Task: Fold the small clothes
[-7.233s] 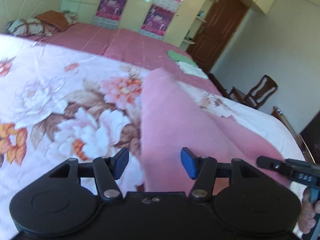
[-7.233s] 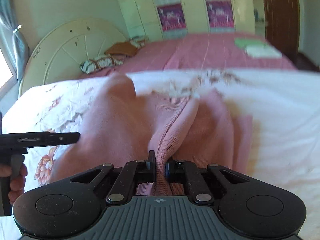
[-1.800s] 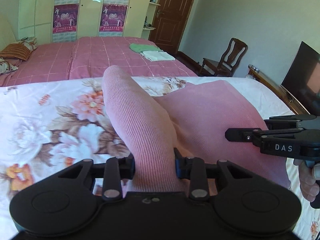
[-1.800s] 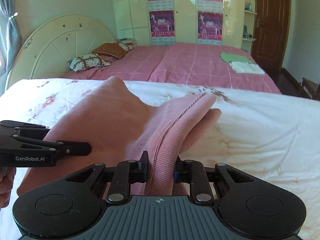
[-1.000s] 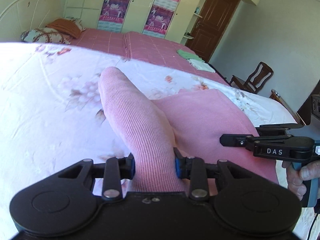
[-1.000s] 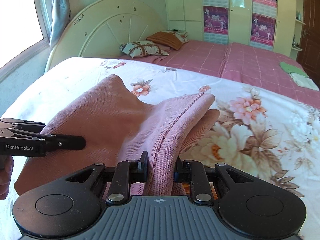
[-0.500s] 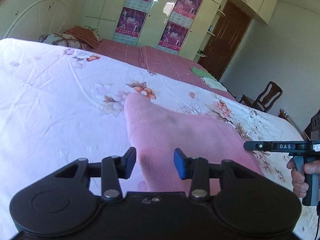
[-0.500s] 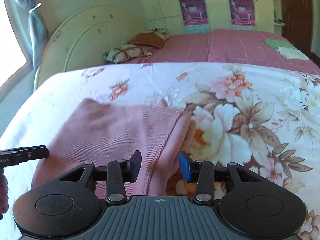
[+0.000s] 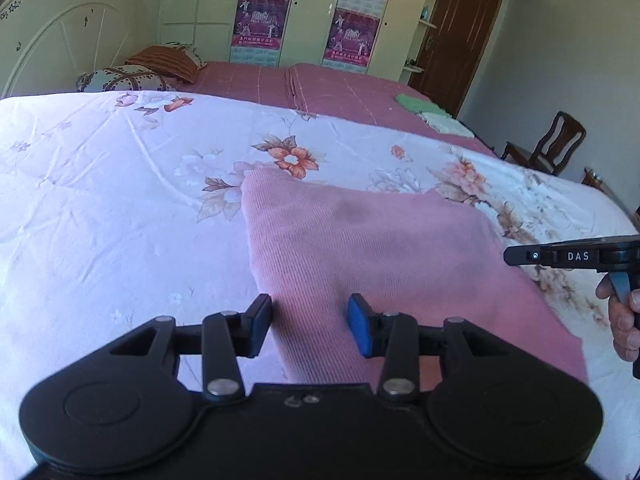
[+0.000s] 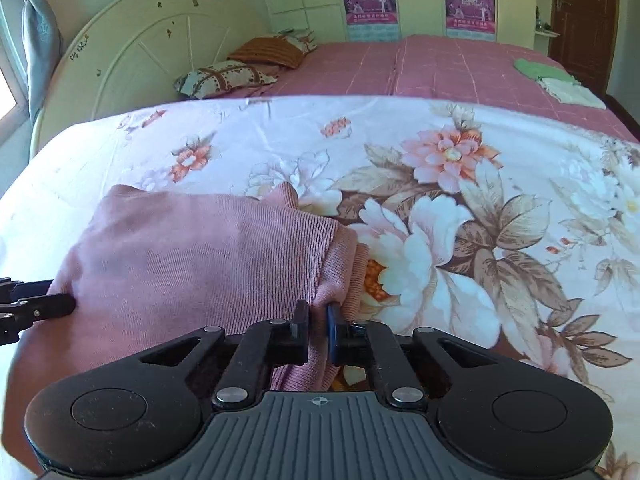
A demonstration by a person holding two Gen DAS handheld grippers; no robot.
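Between both tongs lies the pink garment [image 9: 360, 248].

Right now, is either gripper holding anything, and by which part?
The right gripper pinches the pink garment at its near right edge; the left gripper is open around it.

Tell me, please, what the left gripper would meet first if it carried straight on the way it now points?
Most likely the pink ribbed knit garment: it already lies between the open left gripper and stretches ahead over the floral bedsheet.
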